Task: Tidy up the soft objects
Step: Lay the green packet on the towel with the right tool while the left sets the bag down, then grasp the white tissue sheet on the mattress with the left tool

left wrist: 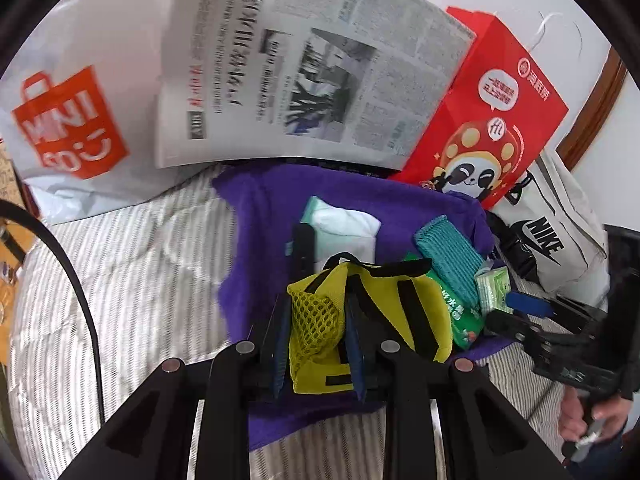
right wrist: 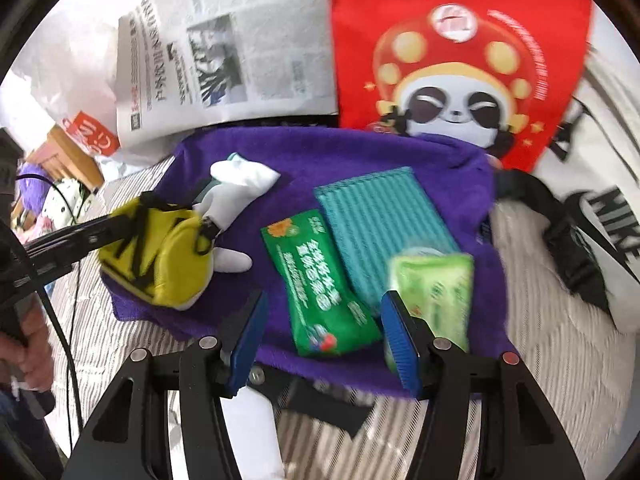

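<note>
Here the left gripper (left wrist: 316, 344) pinches the yellow pouch (left wrist: 360, 312) while the right gripper (right wrist: 320, 344) stands spread and empty.
Judged best: keep the pinch firm and carry the pouch clear of the green packet (right wrist: 320, 280), teal cloth (right wrist: 380, 228) and light green tissue pack (right wrist: 436, 292) on the purple towel (right wrist: 360, 152) on the bed (left wrist: 120, 280); the red bag (right wrist: 460, 52) shows no contents.

You see: purple towel (right wrist: 360, 152) fuzzy cloth; green packet (right wrist: 320, 280) glossy plastic; yellow pouch (left wrist: 360, 304) matt fabric, mesh pocket; newspaper (left wrist: 304, 64) matt paper.
</note>
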